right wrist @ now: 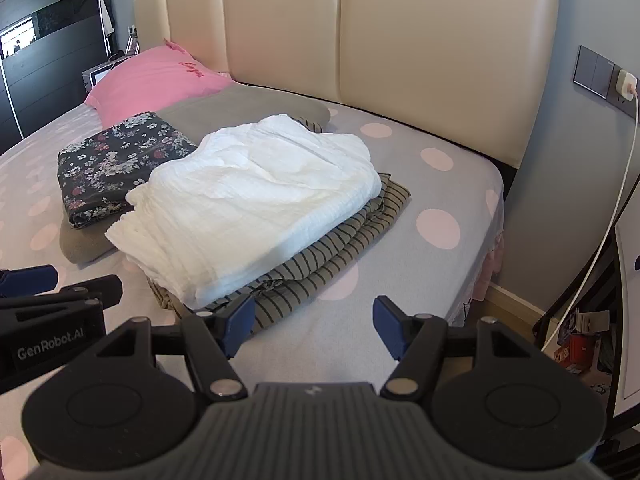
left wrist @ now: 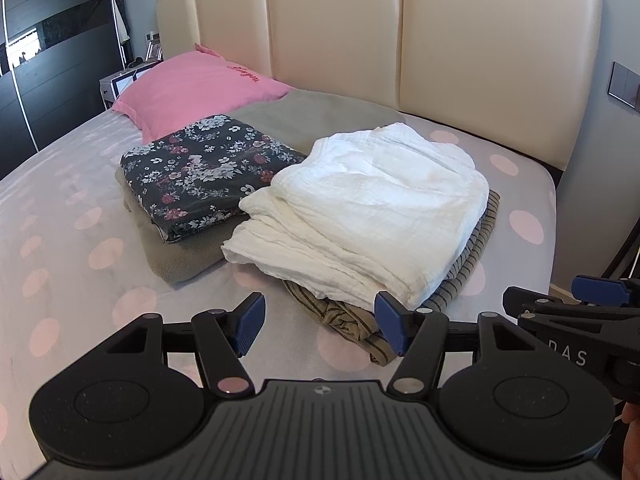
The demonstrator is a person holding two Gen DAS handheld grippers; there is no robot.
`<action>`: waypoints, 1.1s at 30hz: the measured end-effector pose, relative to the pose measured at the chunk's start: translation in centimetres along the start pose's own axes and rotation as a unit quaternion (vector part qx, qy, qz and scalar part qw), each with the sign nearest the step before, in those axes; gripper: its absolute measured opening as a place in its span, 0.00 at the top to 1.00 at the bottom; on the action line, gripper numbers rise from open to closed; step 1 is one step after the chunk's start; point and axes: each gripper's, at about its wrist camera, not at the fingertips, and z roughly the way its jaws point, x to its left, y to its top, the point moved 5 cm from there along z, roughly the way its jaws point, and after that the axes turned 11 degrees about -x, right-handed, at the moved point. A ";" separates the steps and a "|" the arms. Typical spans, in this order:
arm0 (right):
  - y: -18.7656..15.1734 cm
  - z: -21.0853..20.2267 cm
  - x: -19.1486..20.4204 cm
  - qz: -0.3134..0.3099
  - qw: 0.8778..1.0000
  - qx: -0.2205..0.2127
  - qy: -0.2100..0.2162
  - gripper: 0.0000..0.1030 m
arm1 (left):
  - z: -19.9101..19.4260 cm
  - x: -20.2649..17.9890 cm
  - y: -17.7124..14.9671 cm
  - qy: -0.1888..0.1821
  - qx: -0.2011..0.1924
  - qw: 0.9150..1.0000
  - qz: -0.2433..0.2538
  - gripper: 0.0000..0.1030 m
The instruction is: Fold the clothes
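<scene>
Our left gripper (left wrist: 320,322) hangs over the near part of the bed (left wrist: 60,240) with its two blue pads spread wide and nothing between them. We see one blue pad (left wrist: 390,326) just in front of the near corner of the striped cloth (left wrist: 472,252), but we cannot tell if it touches. Our right gripper (right wrist: 314,326) is also spread wide and holds nothing, and it hangs over bare sheet close to the right edge of the bed. We see each gripper poke into the side of the other one's view. On the bed sit two piles of folded clothes. The white cloth (right wrist: 256,204) is folded and lies on top of the striped cloth, in the middle of the bed toward the right edge. Just beside it, on the left, the dark flowery cloth (left wrist: 208,172) is folded and lies on top of a folded grey cloth (left wrist: 180,256). The two piles touch where the white cloth leans over the flowery one. Behind the piles, by the cream headboard (left wrist: 340,28), we see a pink pillow (left wrist: 192,88) and a grey pillow (right wrist: 240,110) side by side. The sheet is pale grey with big pink dots. On the wall past the right edge of the bed we see a white charger (right wrist: 626,86) plugged in, with its cord hanging down.
</scene>
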 end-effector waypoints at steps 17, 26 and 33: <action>0.1 -0.1 0.3 -0.004 1.000 0.000 0.002 0.34 | 0.0 0.3 -0.2 0.000 0.005 1.000 -0.006 0.43; 0.0 -0.1 0.4 -0.006 1.000 0.000 0.002 0.34 | 0.0 0.2 -0.4 0.000 0.007 1.000 -0.007 0.43; 0.0 0.0 0.4 -0.005 1.000 0.001 0.000 0.34 | 0.0 0.1 -0.6 0.003 0.009 1.000 -0.006 0.43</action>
